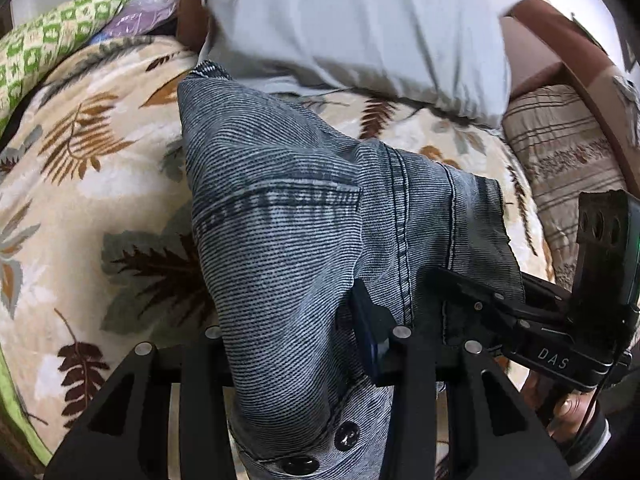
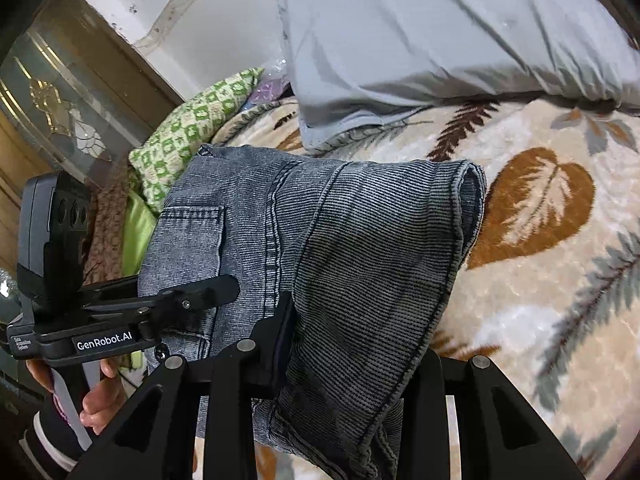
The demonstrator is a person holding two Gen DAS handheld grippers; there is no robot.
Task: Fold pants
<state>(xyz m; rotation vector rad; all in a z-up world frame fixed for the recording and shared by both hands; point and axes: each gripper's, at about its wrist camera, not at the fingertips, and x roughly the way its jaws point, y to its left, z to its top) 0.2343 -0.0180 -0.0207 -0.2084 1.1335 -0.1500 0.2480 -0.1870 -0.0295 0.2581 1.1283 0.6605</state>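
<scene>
Both your grippers are on the pants (image 1: pixel 288 216) right now, and the grey-blue denim hangs bunched above the bed, draped over both tools. From the left wrist camera, your left gripper (image 1: pixel 304 344) has its fingers narrowed on a fold of the denim near the waistband; two dark buttons (image 1: pixel 320 448) show at 6 o'clock, right at the bottom edge. At 4 o'clock in that view sits your right gripper (image 1: pixel 472 300), its fingers clamped on the same cloth beside the stitched seam.

From the right wrist camera, the fabric spills over the right gripper's fingers, a hemmed edge curling at 1 o'clock. Your left gripper (image 2: pixel 208 296) comes in from 9 o'clock, pinching the denim just below a patch pocket (image 2: pixel 192 236), with your hand (image 2: pixel 100 392) wrapped round its handle.

Under the pants lies the leaf-print blanket (image 2: pixel 540 280). A pale grey pillow (image 1: pixel 360 28) rests at 12 o'clock, a green checked cushion (image 1: pixel 52 40) at 10 o'clock
</scene>
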